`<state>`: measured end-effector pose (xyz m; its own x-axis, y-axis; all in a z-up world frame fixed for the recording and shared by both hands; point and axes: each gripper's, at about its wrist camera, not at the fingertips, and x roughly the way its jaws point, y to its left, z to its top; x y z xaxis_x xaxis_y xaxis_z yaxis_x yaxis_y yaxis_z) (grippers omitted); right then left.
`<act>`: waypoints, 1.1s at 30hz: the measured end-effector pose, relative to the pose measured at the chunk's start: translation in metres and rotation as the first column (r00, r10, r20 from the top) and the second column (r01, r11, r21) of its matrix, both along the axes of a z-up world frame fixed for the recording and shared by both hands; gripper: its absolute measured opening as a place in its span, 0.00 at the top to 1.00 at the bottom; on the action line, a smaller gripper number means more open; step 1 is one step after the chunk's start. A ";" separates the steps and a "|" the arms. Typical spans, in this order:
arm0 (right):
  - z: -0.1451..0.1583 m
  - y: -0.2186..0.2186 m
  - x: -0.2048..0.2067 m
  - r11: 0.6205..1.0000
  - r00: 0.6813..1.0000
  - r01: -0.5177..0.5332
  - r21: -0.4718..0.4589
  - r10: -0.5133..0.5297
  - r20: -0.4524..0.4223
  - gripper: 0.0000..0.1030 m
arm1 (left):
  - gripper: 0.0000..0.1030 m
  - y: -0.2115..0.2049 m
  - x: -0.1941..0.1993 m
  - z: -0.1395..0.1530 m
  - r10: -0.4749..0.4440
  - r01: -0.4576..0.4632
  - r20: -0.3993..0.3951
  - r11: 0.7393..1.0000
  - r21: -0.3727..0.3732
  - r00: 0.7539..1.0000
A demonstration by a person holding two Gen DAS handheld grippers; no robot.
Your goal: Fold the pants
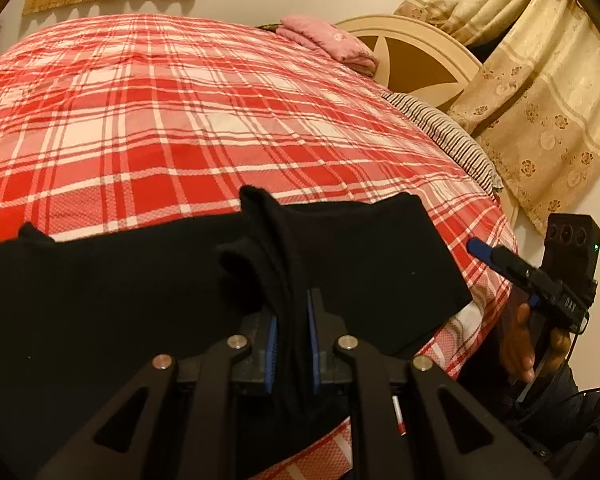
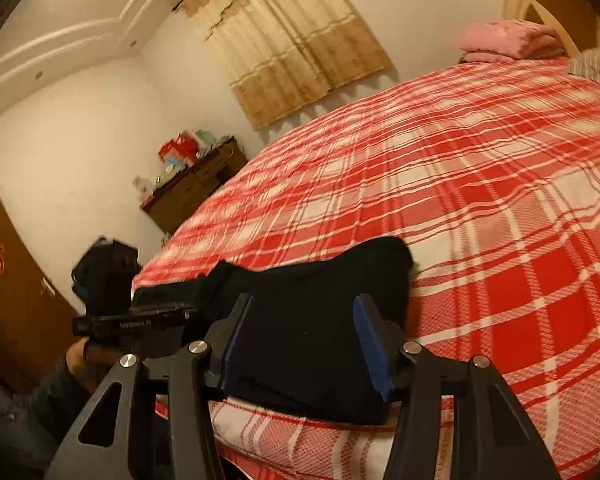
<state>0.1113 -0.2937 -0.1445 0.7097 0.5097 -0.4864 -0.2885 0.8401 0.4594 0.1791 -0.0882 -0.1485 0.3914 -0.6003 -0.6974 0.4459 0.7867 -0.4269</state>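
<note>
Black pants (image 1: 100,300) lie along the near edge of a bed with a red and white plaid cover (image 1: 180,120). My left gripper (image 1: 292,308) is shut on a bunched ridge of the black cloth, which rises in a fold between the blue pads. In the right wrist view the pants (image 2: 340,276) lie in a low mound at the bed's edge. My right gripper (image 2: 303,304) stands open over their near end, the pads apart from the cloth. From the left wrist view the right gripper (image 1: 488,254) hovers beside the pants' right end. The left gripper (image 2: 188,314) reaches in from the left.
Folded pink cloth (image 1: 328,42) and a striped pillow (image 1: 448,136) lie by the headboard (image 1: 412,60). Beige curtains (image 1: 540,100) hang at the right. A dresser (image 2: 192,188) with clutter and a brown door (image 2: 4,264) stand beyond the bed's left side. A person's hand (image 1: 520,344) holds the right gripper.
</note>
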 end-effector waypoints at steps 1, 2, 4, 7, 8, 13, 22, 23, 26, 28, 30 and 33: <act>-0.003 0.003 0.001 1.000 1.000 -0.010 -0.012 0.010 -0.015 0.48 | 0.87 -0.001 0.001 -0.002 0.004 -0.004 0.004 1.000 0.006 1.000; -0.010 0.006 0.006 0.999 0.998 -0.017 -0.036 0.015 -0.053 0.48 | 0.87 -0.001 0.002 -0.005 0.011 -0.011 0.003 1.000 0.014 1.000; -0.021 0.008 0.011 0.997 0.994 -0.010 -0.075 0.002 -0.105 0.48 | 0.86 0.005 0.004 -0.011 0.016 -0.016 -0.013 1.000 0.017 1.000; -0.025 0.008 0.015 0.995 0.990 0.007 -0.101 -0.021 -0.140 0.48 | 0.79 0.005 0.002 -0.013 0.027 -0.027 0.010 0.998 0.050 1.000; -0.020 0.008 0.014 0.994 0.991 0.016 -0.104 -0.029 -0.130 0.48 | 0.78 0.005 0.000 -0.012 0.024 -0.025 0.016 0.998 0.052 1.000; 0.008 0.023 0.022 0.987 0.999 0.004 -0.162 -0.010 -0.040 0.37 | 0.65 0.005 -0.003 -0.009 0.026 -0.031 0.054 0.995 0.094 0.998; -0.022 0.024 0.084 0.976 0.977 0.017 -0.216 -0.062 -0.203 0.35 | 0.43 0.013 -0.004 -0.008 0.083 -0.095 0.090 0.985 0.142 0.992; -0.019 0.025 0.082 0.974 0.977 0.017 -0.224 -0.063 -0.202 0.35 | 0.43 0.016 -0.004 -0.008 0.088 -0.100 0.090 0.985 0.137 0.992; -0.004 0.032 0.068 0.974 0.987 0.032 -0.223 -0.065 -0.146 0.35 | 0.42 0.029 -0.001 -0.010 0.119 -0.128 0.075 0.984 0.121 0.990; 0.005 0.049 0.063 0.983 0.993 -0.025 -0.184 0.003 -0.118 0.35 | 0.42 0.036 -0.004 -0.011 0.130 -0.137 0.068 0.984 0.110 0.989; 0.008 0.069 0.064 0.981 0.992 -0.087 -0.172 0.070 -0.105 0.35 | 0.42 0.042 -0.009 -0.010 0.138 -0.146 0.071 0.982 0.117 0.988; 0.007 0.109 0.067 0.964 0.980 -0.191 -0.186 0.177 -0.088 0.35 | 0.37 0.057 -0.018 -0.004 0.163 -0.175 0.091 0.975 0.140 0.982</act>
<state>0.1779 -0.1842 -0.1370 0.5728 0.5202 -0.6335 -0.4195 0.8500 0.3187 0.1610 -0.0316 -0.1530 0.5354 -0.4140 -0.7361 0.3287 0.9050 -0.2699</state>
